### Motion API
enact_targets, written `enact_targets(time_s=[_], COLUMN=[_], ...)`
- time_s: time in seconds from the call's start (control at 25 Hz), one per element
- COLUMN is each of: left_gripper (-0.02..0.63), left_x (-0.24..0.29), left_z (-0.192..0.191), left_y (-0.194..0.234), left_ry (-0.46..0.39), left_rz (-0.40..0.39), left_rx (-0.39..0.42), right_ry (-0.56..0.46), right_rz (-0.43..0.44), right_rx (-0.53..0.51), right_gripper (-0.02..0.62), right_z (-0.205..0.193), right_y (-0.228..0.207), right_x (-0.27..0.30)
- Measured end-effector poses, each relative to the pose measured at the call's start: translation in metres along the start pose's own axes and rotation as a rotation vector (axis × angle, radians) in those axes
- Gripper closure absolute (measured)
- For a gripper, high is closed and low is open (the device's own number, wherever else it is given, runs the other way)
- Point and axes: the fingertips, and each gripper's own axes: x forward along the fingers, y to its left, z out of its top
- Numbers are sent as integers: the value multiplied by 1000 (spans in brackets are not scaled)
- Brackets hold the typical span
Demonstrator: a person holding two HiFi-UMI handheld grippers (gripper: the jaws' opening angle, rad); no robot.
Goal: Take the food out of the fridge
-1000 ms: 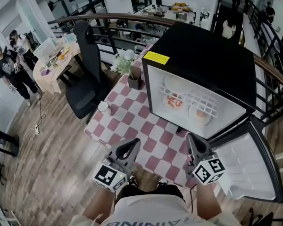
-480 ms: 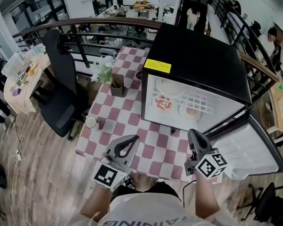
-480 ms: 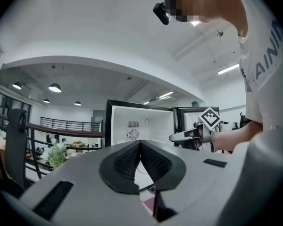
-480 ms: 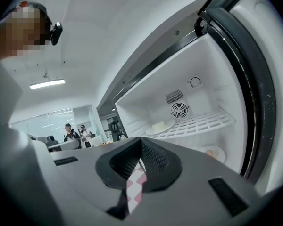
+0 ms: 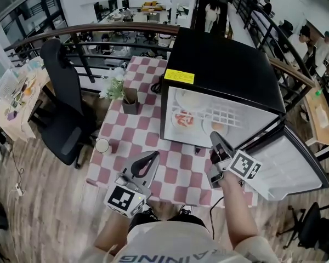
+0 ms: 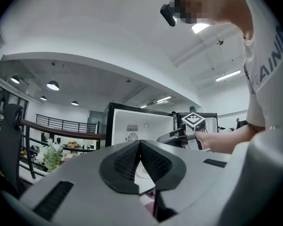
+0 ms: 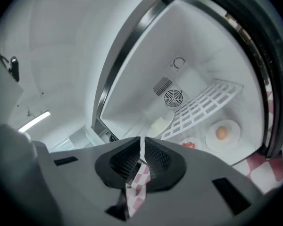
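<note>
My right forearm (image 5: 234,201) reaches out ahead of me, and the right gripper (image 5: 214,139) points nearly level at the open mouth of the black fridge (image 5: 225,73). Its tip is just in front of the lower compartment. It's rolled over, so the fridge interior sits tilted in the right gripper view. The right gripper (image 7: 141,141) has its jaws pressed together with nothing in them, only the checked tablecloth (image 5: 134,133) showing below the pads.

My left arm stays lower and closer in. The left gripper (image 5: 154,155) is level over the near part of the table, well short of the fridge. In its own view the left gripper (image 6: 140,143) has its jaws meeting at the tip, empty.

The food is all inside. A plate with a round tan piece (image 7: 221,133) and a plate of red food (image 5: 183,119) sit on the fridge floor. A plate of pale food (image 7: 161,124) is above the wire shelf (image 7: 205,105). The fridge door (image 5: 288,169) hangs wide open on my right.
</note>
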Motion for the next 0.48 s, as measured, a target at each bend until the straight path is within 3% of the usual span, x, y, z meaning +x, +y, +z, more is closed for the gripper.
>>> enact_targets(time_s=[0.12, 0.2, 0.48], left_gripper=[597, 597, 597], left_x=[-5, -7, -14], left_z=[-1, -4, -4], left_y=[-5, -5, -5], left_ry=[4, 1, -11], left_rz=[4, 11, 16], left_rx=[13, 7, 10], right_ry=[36, 52, 16], right_rz=[0, 10, -110], right_rx=[114, 192, 505], right_gripper=[567, 458, 453], right_z=[6, 10, 16], right_y=[-6, -8, -49], right_x=[27, 46, 84])
